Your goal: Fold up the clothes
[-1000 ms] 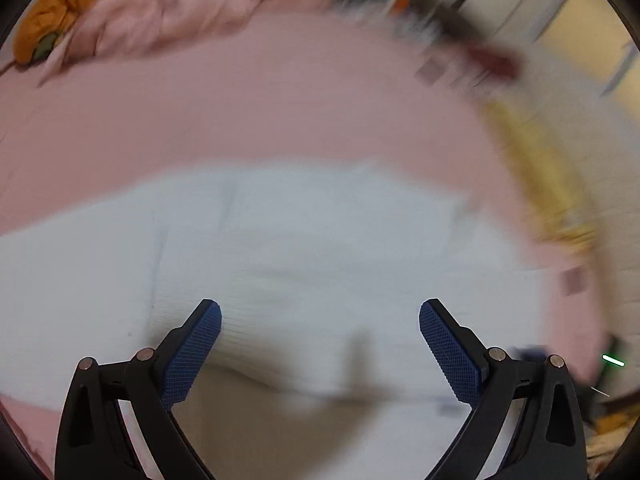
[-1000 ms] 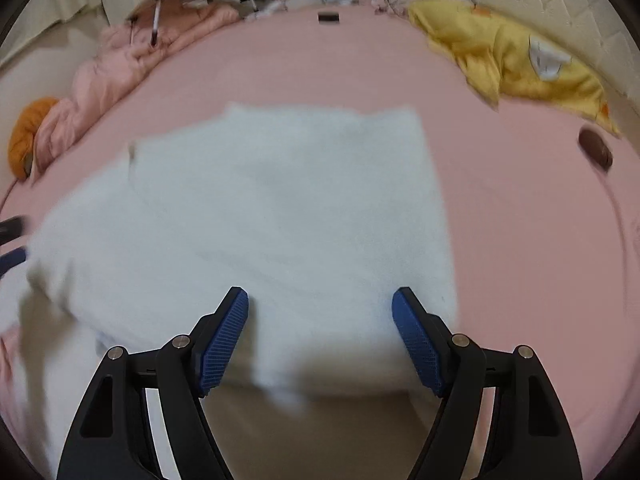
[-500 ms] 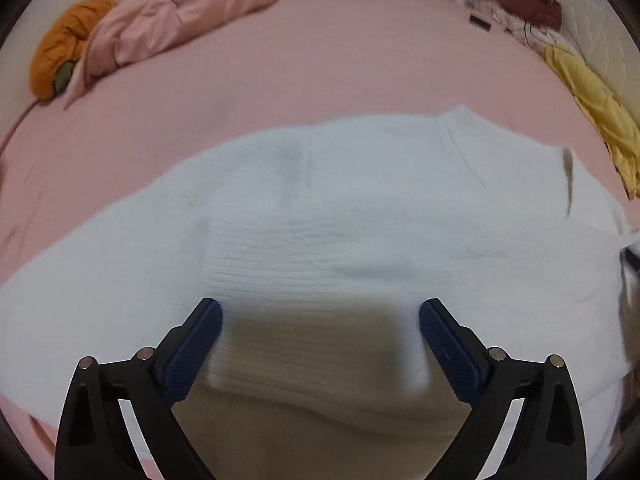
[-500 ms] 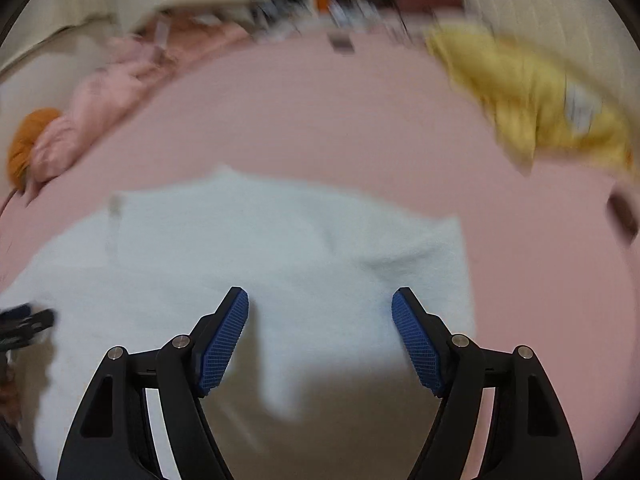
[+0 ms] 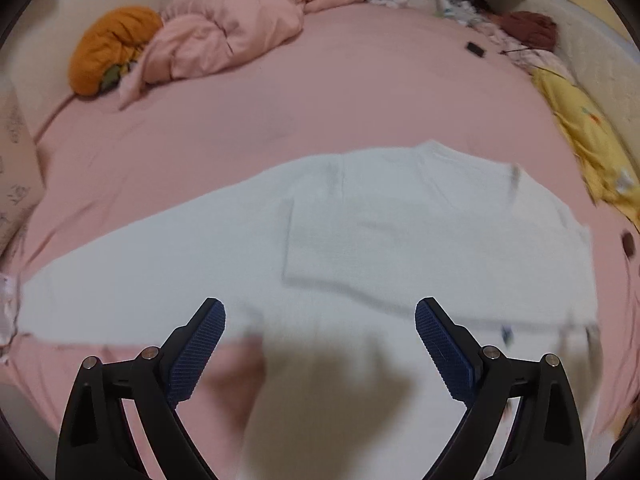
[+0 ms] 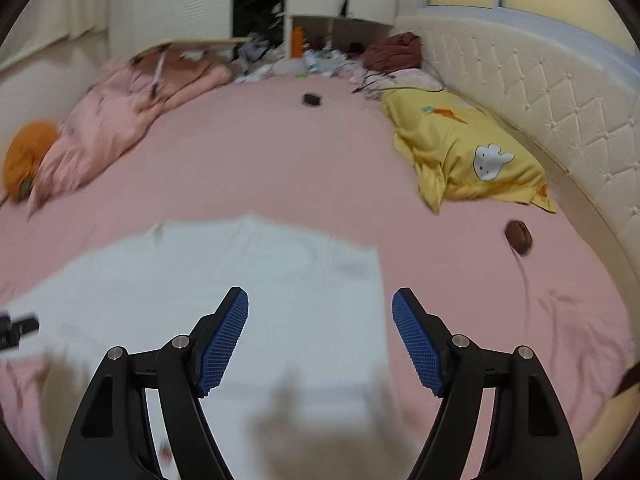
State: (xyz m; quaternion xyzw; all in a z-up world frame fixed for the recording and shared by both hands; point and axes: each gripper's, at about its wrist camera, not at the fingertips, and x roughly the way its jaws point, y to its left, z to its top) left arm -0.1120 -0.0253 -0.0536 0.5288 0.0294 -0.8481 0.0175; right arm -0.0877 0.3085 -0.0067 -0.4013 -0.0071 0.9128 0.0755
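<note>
A white knitted sweater [image 5: 400, 232] lies flat on the pink bed sheet [image 5: 240, 128]. One sleeve stretches out to the left, and another part lies folded across the body. My left gripper [image 5: 320, 306] hovers above the sweater's near edge. Its jaws are wide apart and closing a little, with nothing between them. In the right wrist view the sweater [image 6: 240, 280] lies below my right gripper [image 6: 321, 293]. That gripper is open and holds nothing; it hangs over the sweater's right side. Both views are blurred by motion.
A crumpled pink duvet [image 5: 224, 36] and an orange cushion [image 5: 112, 52] lie at the far left of the bed. A yellow pillow [image 6: 472, 156] rests against the padded headboard [image 6: 540, 100]. A small brown object [image 6: 518, 236] and a small black one [image 6: 311, 99] sit on the sheet.
Both grippers have lifted up and away from the sweater, so it looks smaller and more of the bed shows. Their jaws stay apart and empty.
</note>
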